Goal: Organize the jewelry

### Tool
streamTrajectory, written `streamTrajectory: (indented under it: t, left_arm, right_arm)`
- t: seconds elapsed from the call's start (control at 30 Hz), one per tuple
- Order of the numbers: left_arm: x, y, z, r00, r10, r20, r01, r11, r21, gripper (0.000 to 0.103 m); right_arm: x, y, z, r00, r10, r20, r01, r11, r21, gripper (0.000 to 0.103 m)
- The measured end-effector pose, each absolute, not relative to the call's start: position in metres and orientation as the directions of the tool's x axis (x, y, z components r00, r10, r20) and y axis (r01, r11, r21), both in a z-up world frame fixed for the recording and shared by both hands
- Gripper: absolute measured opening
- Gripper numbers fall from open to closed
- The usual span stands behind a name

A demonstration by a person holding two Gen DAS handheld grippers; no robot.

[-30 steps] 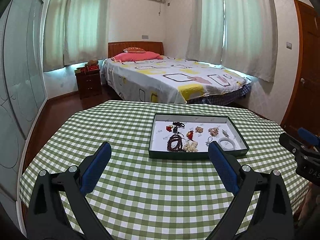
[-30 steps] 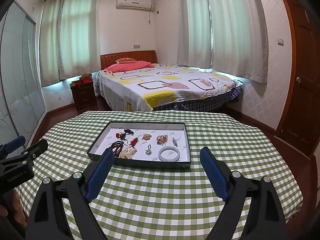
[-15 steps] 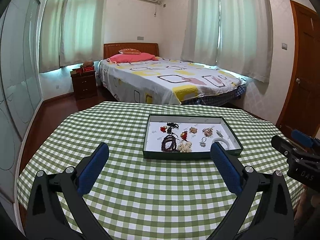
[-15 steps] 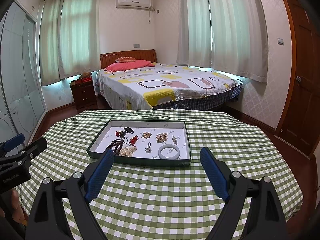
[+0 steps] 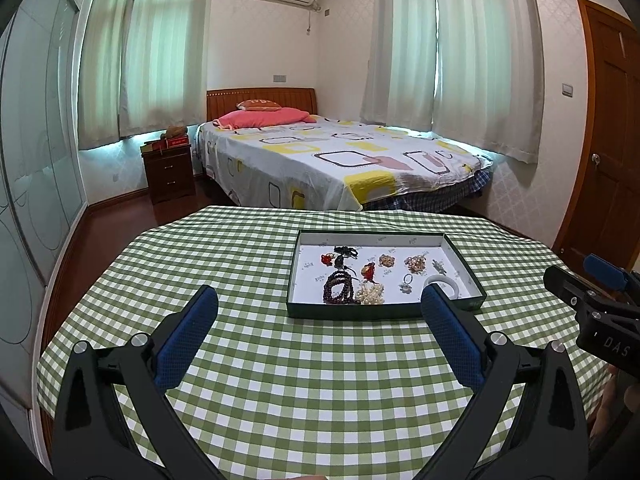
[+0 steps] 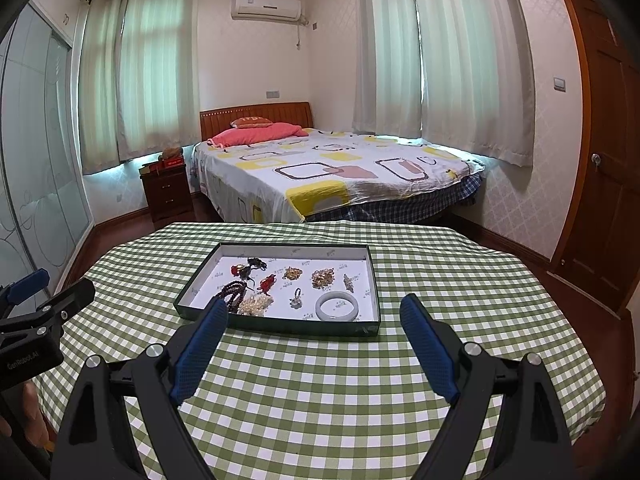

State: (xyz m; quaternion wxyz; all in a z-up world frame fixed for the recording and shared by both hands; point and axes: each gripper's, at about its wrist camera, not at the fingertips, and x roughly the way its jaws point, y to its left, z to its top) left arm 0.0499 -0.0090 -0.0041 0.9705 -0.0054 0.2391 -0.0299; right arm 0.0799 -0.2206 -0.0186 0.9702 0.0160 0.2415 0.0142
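A dark green tray (image 5: 384, 312) with a white floor sits on the green checked table; it also shows in the right wrist view (image 6: 280, 326). It holds several pieces of jewelry: a white bangle (image 6: 335, 306), dark brown beads (image 6: 232, 294), a pearl cluster (image 6: 256, 305), a red charm (image 6: 267, 282) and small gold pieces (image 6: 322, 278). My left gripper (image 5: 318, 306) is open and empty, held above the table in front of the tray. My right gripper (image 6: 314, 314) is open and empty, also short of the tray.
The round table with the green checked cloth (image 6: 320, 400) drops off at every side. Beyond it stand a bed (image 6: 328, 176), a dark nightstand (image 6: 164, 188) and a wooden door (image 6: 608, 160) at the right. Each gripper shows at the edge of the other's view.
Both grippers have drawn back and risen a little, so the tray looks smaller and farther off. Both stayed open and empty.
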Motion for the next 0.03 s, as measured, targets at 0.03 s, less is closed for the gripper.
streamTrajectory:
  t: [0.03]
  left_arm:
    - [0.0497, -0.0094, -0.0043, 0.885, -0.058, -0.463, 0.055, 0.998, -0.021, 0.099]
  right_arm:
    - [0.0801, -0.2201, -0.0182, 0.883, 0.036, -0.468, -0.02, 0.999, 0.038, 0.085]
